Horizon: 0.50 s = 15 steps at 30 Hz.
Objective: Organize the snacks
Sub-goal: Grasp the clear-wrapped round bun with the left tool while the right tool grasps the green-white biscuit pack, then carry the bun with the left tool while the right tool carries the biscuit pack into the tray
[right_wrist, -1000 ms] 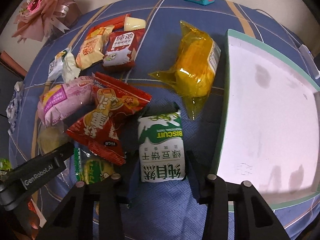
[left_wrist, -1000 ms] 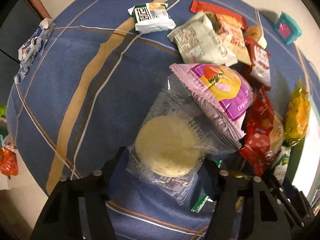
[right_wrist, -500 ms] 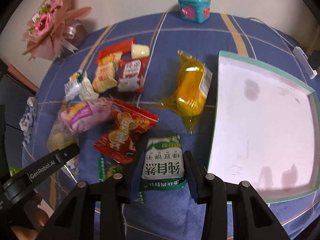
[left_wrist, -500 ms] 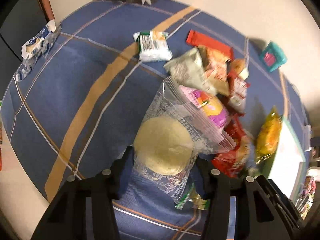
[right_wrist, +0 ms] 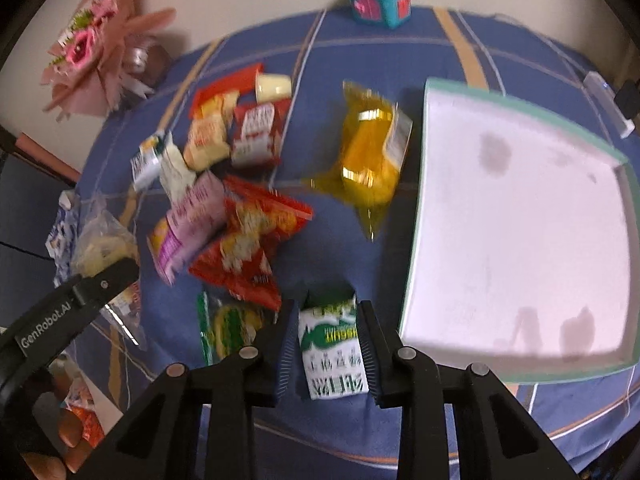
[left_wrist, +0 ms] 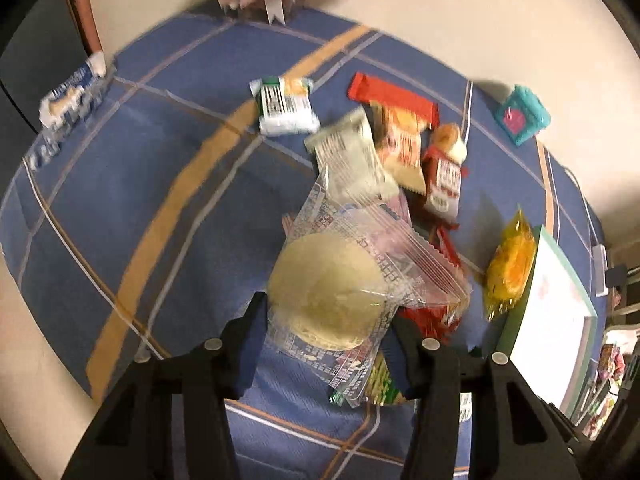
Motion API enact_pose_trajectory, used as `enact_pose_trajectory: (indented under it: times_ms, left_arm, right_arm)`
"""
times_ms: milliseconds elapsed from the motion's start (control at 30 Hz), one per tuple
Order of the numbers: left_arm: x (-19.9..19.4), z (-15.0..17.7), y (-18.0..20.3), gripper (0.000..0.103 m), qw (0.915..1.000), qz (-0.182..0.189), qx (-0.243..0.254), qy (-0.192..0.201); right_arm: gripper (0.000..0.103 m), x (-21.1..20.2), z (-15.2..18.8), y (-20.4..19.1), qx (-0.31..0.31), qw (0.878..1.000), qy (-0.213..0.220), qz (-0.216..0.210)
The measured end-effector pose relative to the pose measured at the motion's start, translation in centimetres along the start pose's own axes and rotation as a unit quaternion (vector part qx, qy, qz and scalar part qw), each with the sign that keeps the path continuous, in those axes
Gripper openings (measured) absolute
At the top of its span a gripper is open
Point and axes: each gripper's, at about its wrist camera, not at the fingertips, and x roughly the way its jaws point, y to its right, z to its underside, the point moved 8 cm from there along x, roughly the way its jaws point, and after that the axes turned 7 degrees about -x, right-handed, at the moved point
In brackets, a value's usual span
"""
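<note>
Both hand-held grippers point steeply down: left hand-held gripper (left_wrist: pixel 326 344) clamps round pastry (left_wrist: pixel 324 292), right hand-held gripper (right_wrist: pixel 328 340) biscuit packet (right_wrist: pixel 334 350).

I've got the snack pile (right_wrist: pixel 240 216) left on the desk (right_wrist: pixel 340 256), tray (right_wrist: pixel 520 224) right, bouquet (right_wrist: pixel 92 52) behind the pile

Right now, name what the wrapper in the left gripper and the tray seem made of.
Round-cake wrapper: thin clear plastic film, glossy; the pale cake shows through and it crinkles.
Tray: looks like rigid card or plastic, matte white inside with a teal rim; cannot tell which.
</note>
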Motion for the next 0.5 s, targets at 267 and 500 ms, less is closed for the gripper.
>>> enact_pose_trajectory:
  times_ms: [267,500]
  left_arm:
    - [1.3,2.0,0.7,0.055,0.9991,0.017,0.004,-0.039]
    - [1.6,2.2,0.9,0.055,0.9989,0.014,0.005,-0.044]
  right_arm:
    - [0.037,1.6,2.4,0.2,-0.009,0.999,-0.045,0.007]
    - [0.045,2.9,3.5,-0.2,-0.017,0.998,-0.062,0.002]
